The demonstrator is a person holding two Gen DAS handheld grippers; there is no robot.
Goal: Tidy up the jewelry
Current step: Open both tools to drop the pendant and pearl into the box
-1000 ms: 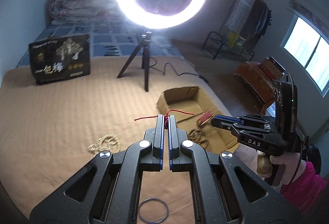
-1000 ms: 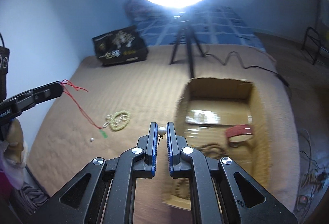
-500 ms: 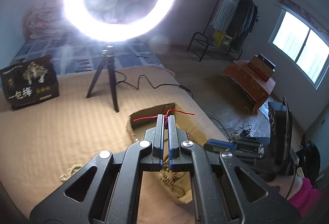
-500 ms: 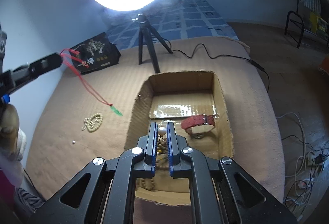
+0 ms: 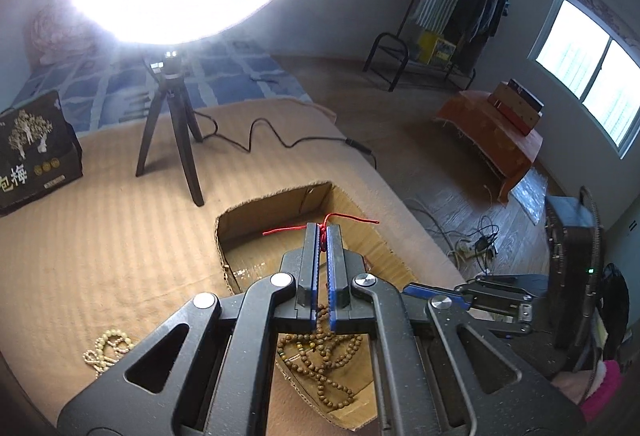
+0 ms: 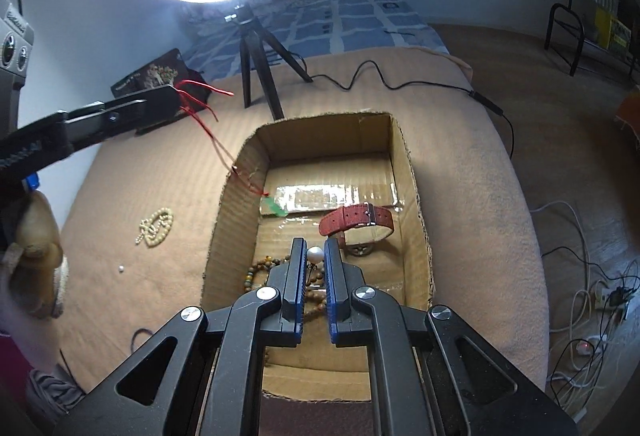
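My left claw (image 5: 323,236) pinches thin red cord (image 6: 208,123), my right claw (image 6: 315,256) a round glossy pearl (image 6: 315,255), above the corrugated cardboard box (image 6: 416,195), cord's knot hidden

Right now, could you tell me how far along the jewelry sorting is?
Done: red watch and brown bead strand lie in the cardboard box. In hand: left gripper dangles a red-cord necklace over it; right gripper pinches a pearl. Left: cream bead strand on the blanket.
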